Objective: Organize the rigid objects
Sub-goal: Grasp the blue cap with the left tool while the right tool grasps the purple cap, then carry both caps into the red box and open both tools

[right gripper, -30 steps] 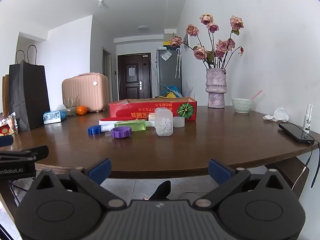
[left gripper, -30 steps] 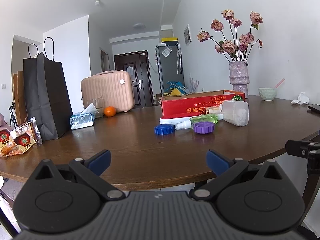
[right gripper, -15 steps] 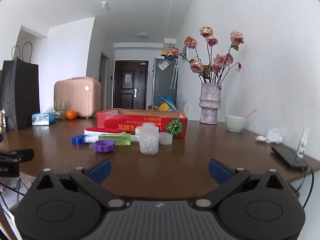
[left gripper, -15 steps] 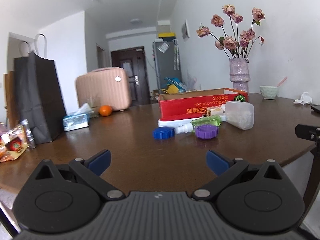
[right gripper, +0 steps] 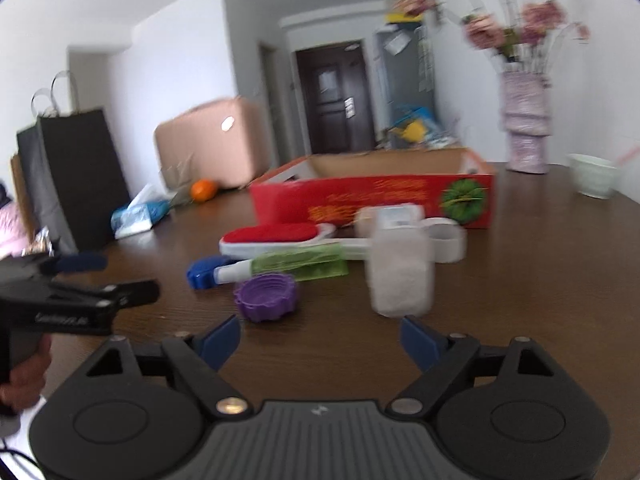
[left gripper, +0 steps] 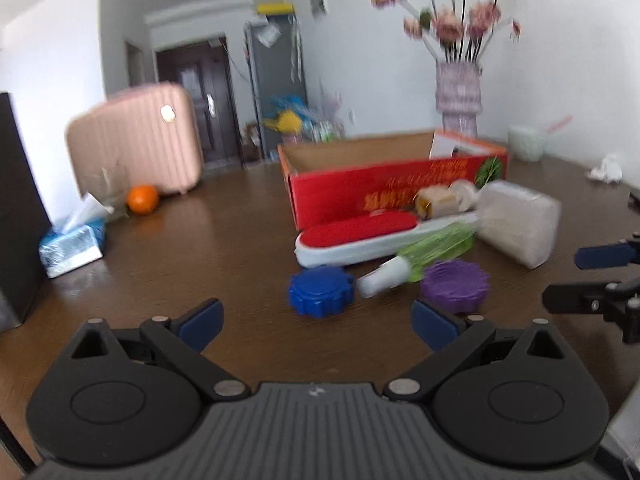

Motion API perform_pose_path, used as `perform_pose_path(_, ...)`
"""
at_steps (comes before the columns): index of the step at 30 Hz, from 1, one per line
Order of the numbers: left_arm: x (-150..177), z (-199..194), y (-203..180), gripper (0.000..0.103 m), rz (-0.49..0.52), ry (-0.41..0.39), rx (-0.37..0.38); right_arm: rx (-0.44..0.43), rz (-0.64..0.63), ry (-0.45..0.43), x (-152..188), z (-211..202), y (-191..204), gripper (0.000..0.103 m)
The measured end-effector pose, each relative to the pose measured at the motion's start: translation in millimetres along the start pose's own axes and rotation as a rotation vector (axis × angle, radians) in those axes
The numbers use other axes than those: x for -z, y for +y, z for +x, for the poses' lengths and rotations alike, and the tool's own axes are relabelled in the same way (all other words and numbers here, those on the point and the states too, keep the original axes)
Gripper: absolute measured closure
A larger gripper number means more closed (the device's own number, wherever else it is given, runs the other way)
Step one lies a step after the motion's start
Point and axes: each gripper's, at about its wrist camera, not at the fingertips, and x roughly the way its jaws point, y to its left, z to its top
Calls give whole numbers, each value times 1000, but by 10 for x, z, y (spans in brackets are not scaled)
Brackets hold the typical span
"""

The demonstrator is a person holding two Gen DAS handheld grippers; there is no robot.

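Observation:
A red cardboard box (left gripper: pixel 384 188) (right gripper: pixel 380 200) stands open on the brown table (left gripper: pixel 224 240). In front of it lie a red and white brush (left gripper: pixel 360 236) (right gripper: pixel 272 238), a green spray bottle (left gripper: pixel 432 254) (right gripper: pixel 296 266), a blue cap (left gripper: pixel 320 290) (right gripper: pixel 200 274), a purple cap (left gripper: pixel 454 284) (right gripper: pixel 266 292), a clear jar of white beads (left gripper: pixel 520 226) (right gripper: pixel 400 276) and a white ring (right gripper: pixel 444 240). My left gripper (left gripper: pixel 318 322) is open just before the blue cap. My right gripper (right gripper: pixel 320 338) is open just before the purple cap and the jar. Both are empty.
A pink case (left gripper: pixel 136 140), an orange (left gripper: pixel 142 199), a tissue pack (left gripper: pixel 72 246) and a black bag (right gripper: pixel 76 184) stand at the left. A vase of flowers (left gripper: pixel 458 96) and a bowl (right gripper: pixel 592 176) stand at the back right.
Both grippers have moved forward over the table and up to the objects, which now look larger and closer. Both stay open and empty.

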Motion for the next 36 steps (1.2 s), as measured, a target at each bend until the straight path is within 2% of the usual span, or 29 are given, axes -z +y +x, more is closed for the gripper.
perform_pose_path(2, -55, 215, 96, 11, 5, 56, 41, -41, -34, 35, -60, 220, 81, 21)
perform_pose_path(4, -88, 402, 137, 14, 27, 92, 69, -66, -74, 68, -115, 419, 181, 28)
perform_pose_path(9, -135, 716, 185, 15, 58, 128, 135, -58, -127, 87, -275, 680, 286, 30)
perform_pose_path(11, -148, 795, 218, 21, 41, 153, 175, -67, -135, 101, -299, 738, 288, 38)
perform_pose_path(13, -157, 832, 251, 24, 32, 158, 197, -74, -136, 120, -303, 782, 278, 50)
perform_pose_path(16, -180, 886, 286, 32, 13, 160, 215, -92, -128, 126, -300, 786, 272, 50)
perform_pose_path(17, -180, 888, 290, 37, 8, 157, 216, -88, -136, 125, -294, 783, 277, 50)
perform_pose_path(18, -179, 876, 281, 47, 10, 149, 214, -83, -147, 125, -284, 778, 289, 50)
perform_pose_path(20, -184, 859, 266, 49, 8, 147, 209, -73, -162, 118, -267, 752, 303, 50)
perform_pose_path(26, -142, 611, 281, 49, 3, 153, 136, -41, -183, 88, -191, 452, 190, 50)
perform_pose_path(30, -137, 144, 281, 49, -5, 71, 98, 28, -149, 68, -127, 80, -23, 50)
perform_pose_path(34, 0, -343, 153, 49, -120, -34, 48, 46, -42, 28, -69, -327, -201, 50)
perform_pose_path(36, 92, -479, 87, 49, -181, -50, 59, 73, -24, -2, -39, -491, -236, 50)
